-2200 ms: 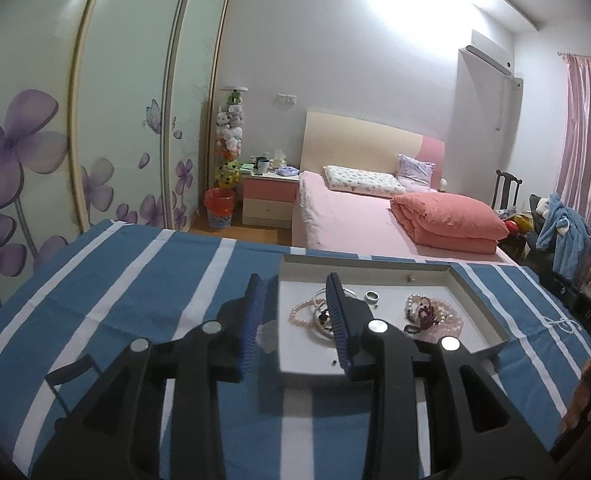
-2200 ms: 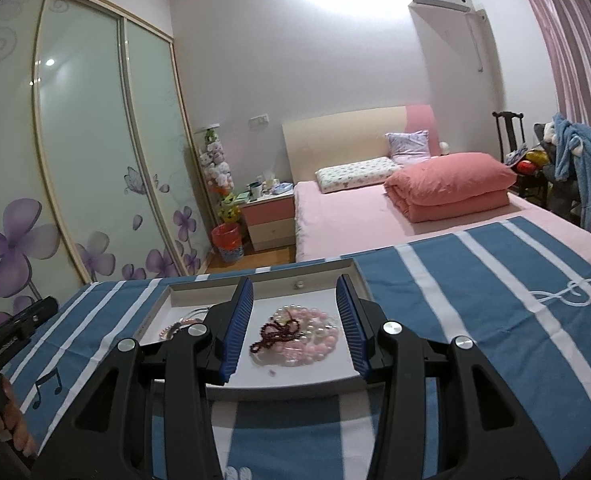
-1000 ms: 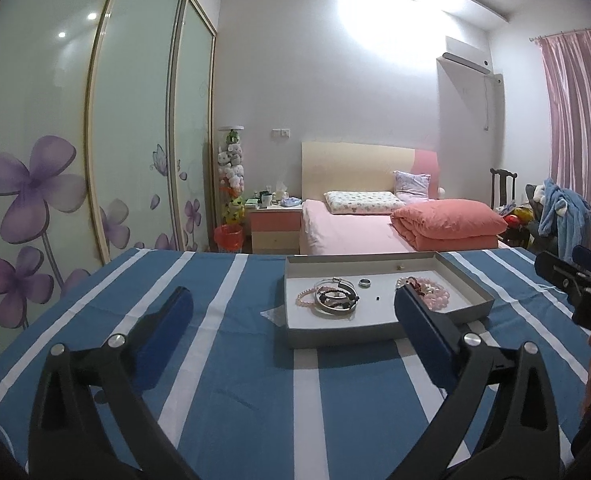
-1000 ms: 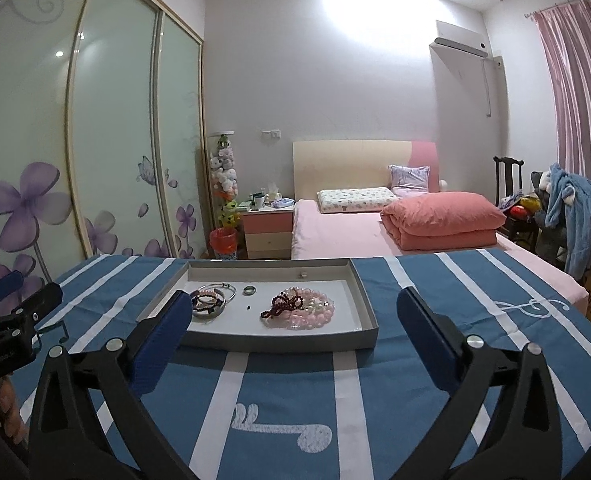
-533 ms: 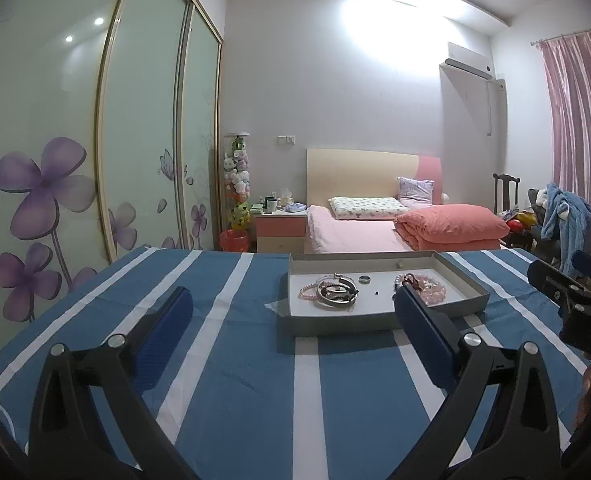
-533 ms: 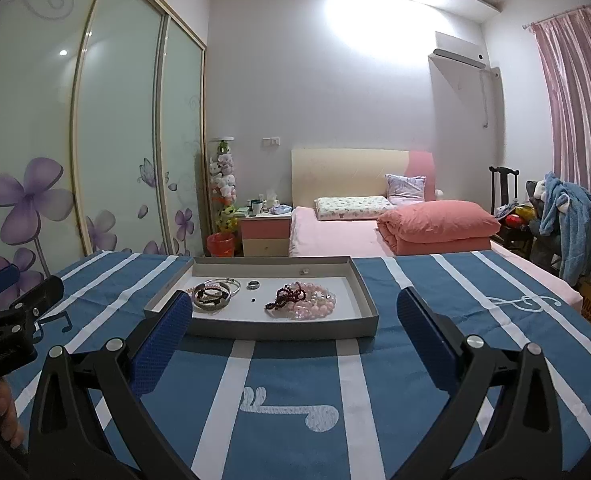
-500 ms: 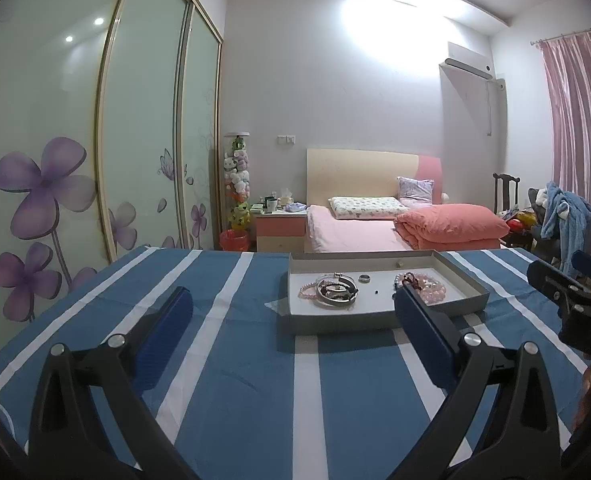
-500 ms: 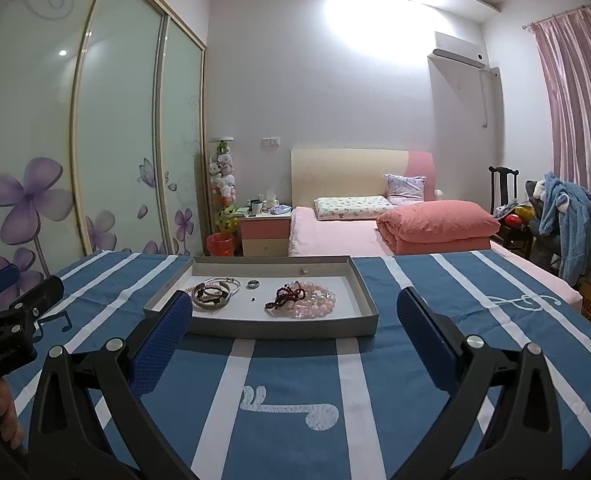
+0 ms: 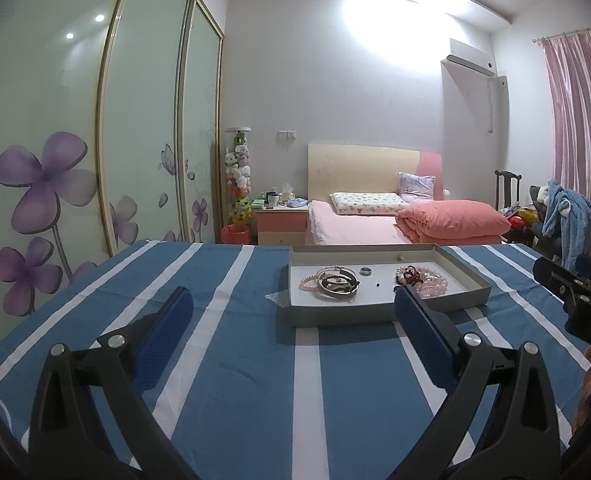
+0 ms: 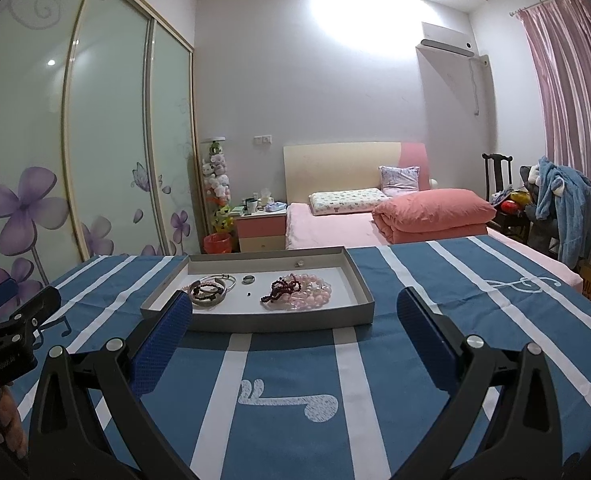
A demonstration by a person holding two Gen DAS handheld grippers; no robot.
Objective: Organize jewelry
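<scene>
Both tongs, left tongs and right tongs, gape wide and empty low in frame. Mid-frame, a grey tray on the striped bench holds tangled bracelets and pink beads; lift one strand, narrowing first.

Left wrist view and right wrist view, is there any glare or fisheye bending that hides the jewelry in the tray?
Left wrist view: ceiling light blows out the wall, wardrobe doors bow; tray evenly lit, jewelry readable. Right wrist view: same glare patch above the bed, dark vignetted corners, pink beads sharp.
</scene>
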